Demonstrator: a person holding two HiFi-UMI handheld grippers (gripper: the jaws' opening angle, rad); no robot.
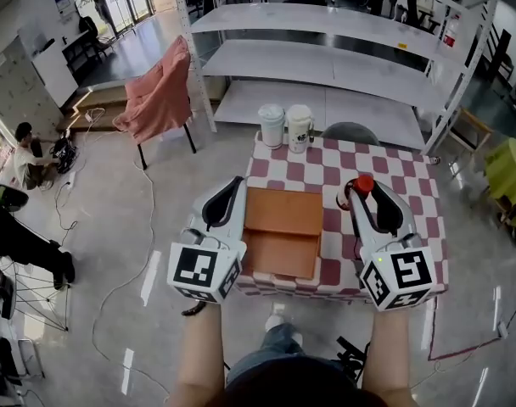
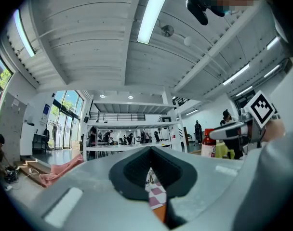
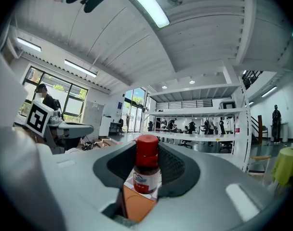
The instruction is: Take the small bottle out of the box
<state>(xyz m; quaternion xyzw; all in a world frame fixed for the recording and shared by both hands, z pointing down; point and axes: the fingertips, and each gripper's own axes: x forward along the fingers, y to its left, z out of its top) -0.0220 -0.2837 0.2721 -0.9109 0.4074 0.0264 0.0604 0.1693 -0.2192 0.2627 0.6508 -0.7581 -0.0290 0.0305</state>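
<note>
Small bottle [image 1: 364,184], red cap, is grasped upright between the fingers of the right gripper [image 1: 358,198]. It is held outside the box [image 1: 283,231], just beside its right edge, over the checkered bench [image 1: 394,172]. The left gripper [image 1: 233,186] is held at the box's left edge, fingers clenched, nothing between them.

Checkered table [image 1: 411,195], open hall.
Two white cups [image 1: 272,125] at its far edge, centre; pink-draped chair [image 1: 160,91] upper left; white shelving [image 1: 326,53] across the top; seated person [image 1: 27,155] far left.
</note>
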